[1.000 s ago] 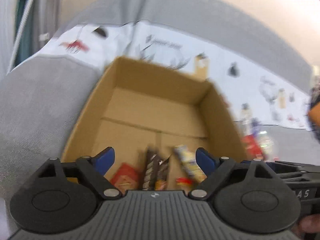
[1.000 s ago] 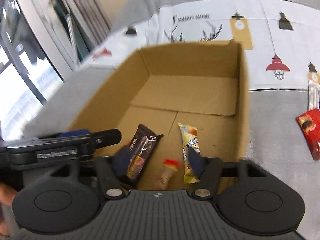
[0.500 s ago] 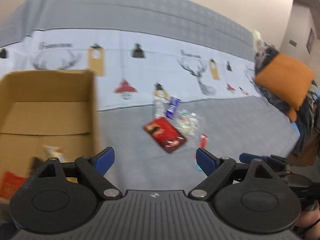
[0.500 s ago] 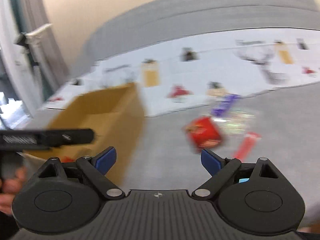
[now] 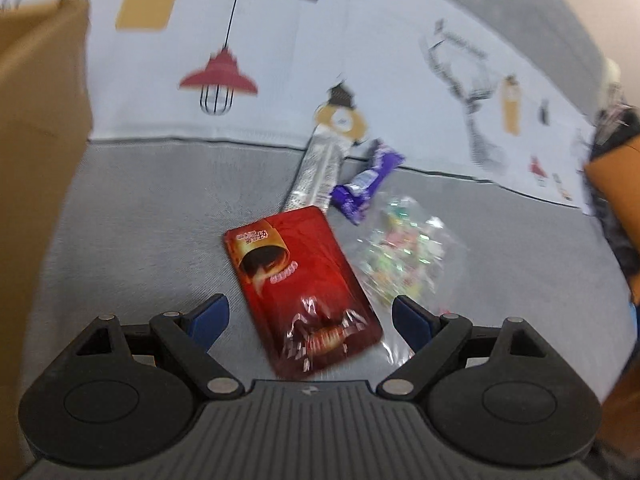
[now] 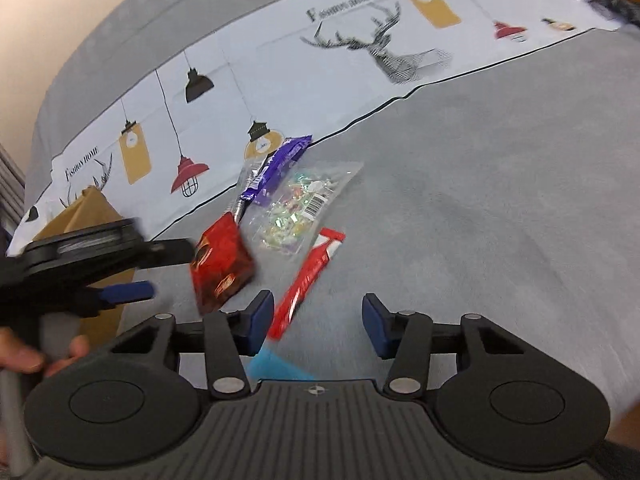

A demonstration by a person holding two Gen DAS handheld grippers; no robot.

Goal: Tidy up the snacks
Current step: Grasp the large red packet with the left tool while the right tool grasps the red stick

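Observation:
My left gripper point(image 5: 310, 316) is open and empty, with its fingers on either side of a flat red snack packet point(image 5: 300, 284) on the grey bed. A silver bar point(image 5: 318, 168), a purple bar point(image 5: 368, 180) and a clear candy bag point(image 5: 404, 252) lie just beyond. My right gripper point(image 6: 318, 322) is open and empty above a thin red stick pack point(image 6: 308, 280) and a light blue item point(image 6: 276, 366). The red packet point(image 6: 220, 260), purple bar point(image 6: 276, 172) and candy bag point(image 6: 304, 200) show there too. The left gripper point(image 6: 132, 272) shows at the left.
A cardboard box point(image 5: 36, 184) stands at the left; its corner also shows in the right wrist view point(image 6: 86, 208). A white printed sheet point(image 6: 360, 60) lies across the far part of the grey bed point(image 6: 480, 184). An orange cushion point(image 5: 616, 200) is at the right.
Both grippers have swung right, away from the box and its snacks, to the loose snack pile on the bed. The left has dropped close over the red packet. Both stay open.

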